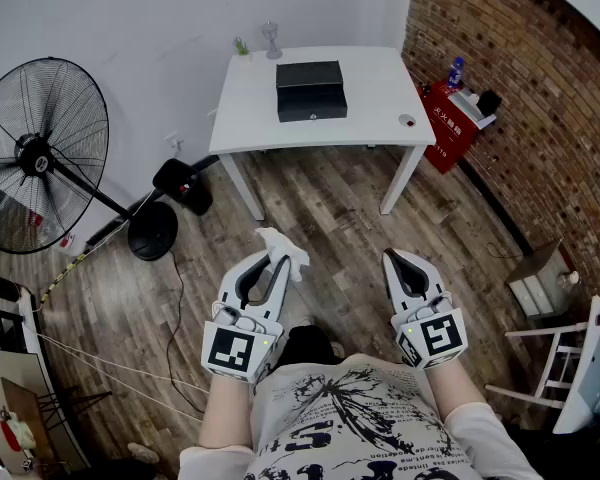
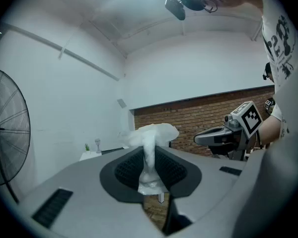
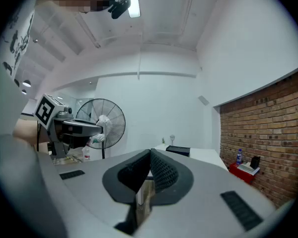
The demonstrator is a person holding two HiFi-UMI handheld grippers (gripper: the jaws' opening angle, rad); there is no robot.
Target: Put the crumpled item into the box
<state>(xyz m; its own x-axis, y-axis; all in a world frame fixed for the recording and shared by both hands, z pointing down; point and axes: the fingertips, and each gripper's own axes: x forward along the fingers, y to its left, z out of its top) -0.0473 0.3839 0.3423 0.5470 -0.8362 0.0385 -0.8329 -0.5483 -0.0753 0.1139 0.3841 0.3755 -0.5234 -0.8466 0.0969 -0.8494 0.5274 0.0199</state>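
Crumpled white tissue [image 1: 285,243] pinched between jaws of left gripper [image 1: 276,261], over wood floor [image 1: 330,218], well apart from black box [image 1: 311,90] on white table [image 1: 380,98]. Pinch itself plain only in left gripper view. Right gripper [image 1: 398,258] jaws closed together, empty.

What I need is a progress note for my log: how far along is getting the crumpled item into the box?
Done: the crumpled item is picked up, pinched in the left hand-held gripper. In hand: it is held over the floor, short of the white table. Left: carry it there and put it in the black box; the right hand-held gripper is shut and empty.
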